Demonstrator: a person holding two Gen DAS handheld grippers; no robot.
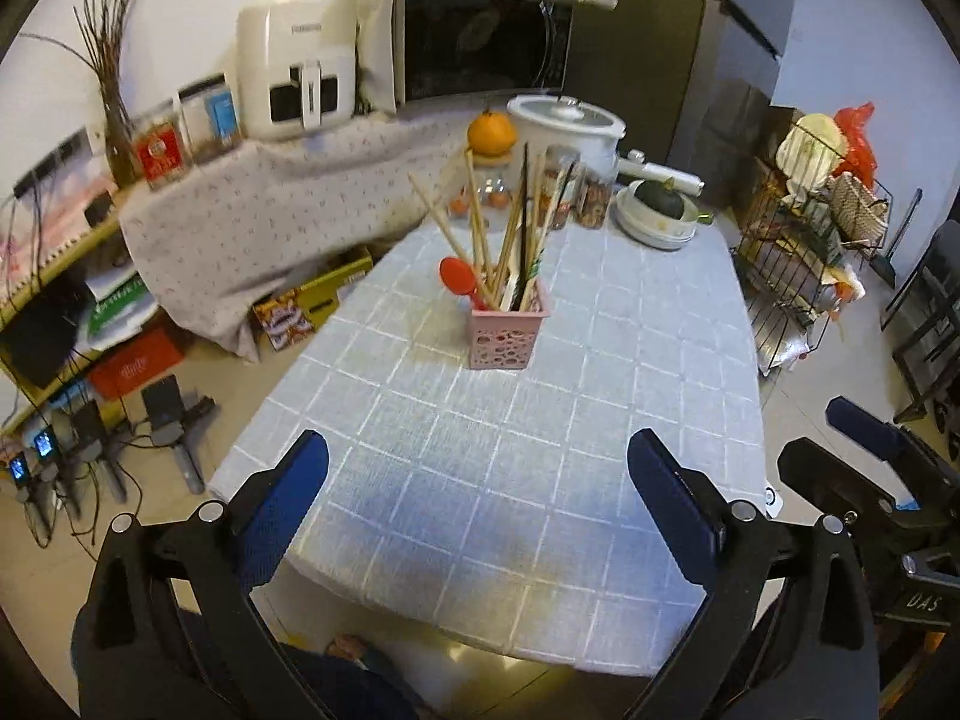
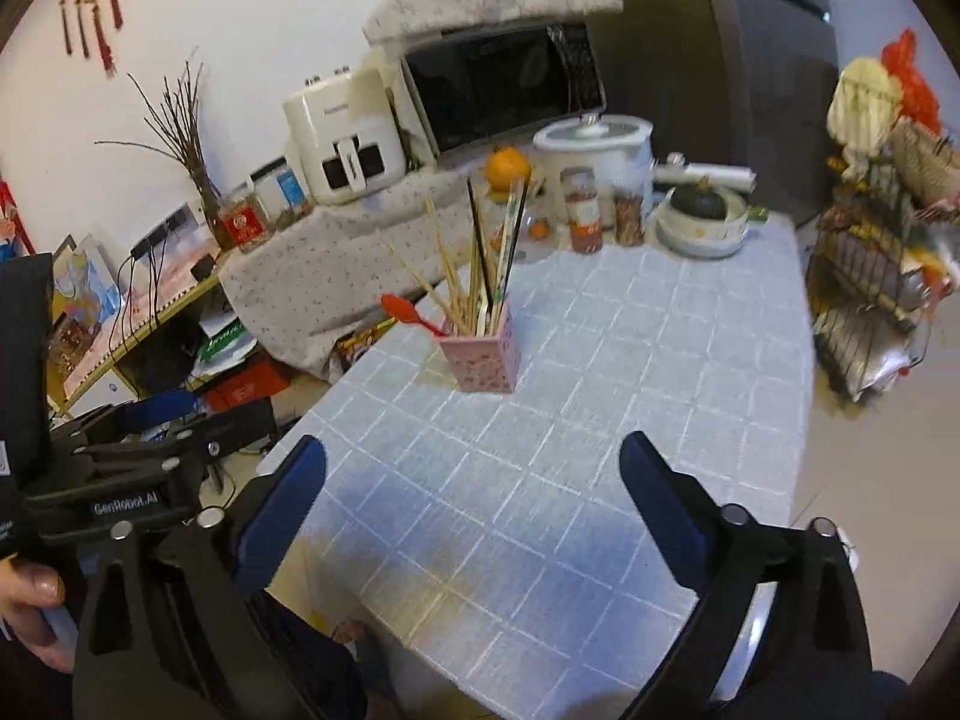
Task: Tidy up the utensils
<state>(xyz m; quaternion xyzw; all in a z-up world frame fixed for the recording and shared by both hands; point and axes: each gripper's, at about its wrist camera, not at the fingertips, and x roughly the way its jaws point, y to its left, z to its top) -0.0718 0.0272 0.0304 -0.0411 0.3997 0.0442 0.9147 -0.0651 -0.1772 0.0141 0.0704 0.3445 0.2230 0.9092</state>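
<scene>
Chopsticks (image 1: 504, 240) bases hidden inside holder (image 1: 507, 336).

"GenRobot.AI" is printed on the left tongs (image 2: 144, 414).

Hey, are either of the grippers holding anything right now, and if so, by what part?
Nothing is held. The left gripper and right gripper are both open and empty; the utensils stand in the pink holder.

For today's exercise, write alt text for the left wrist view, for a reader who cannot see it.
A pink holder packed with chopsticks and a red spoon stands on a grey checked tablecloth. The open left gripper frames it, empty, with the right gripper at the right edge.
</scene>
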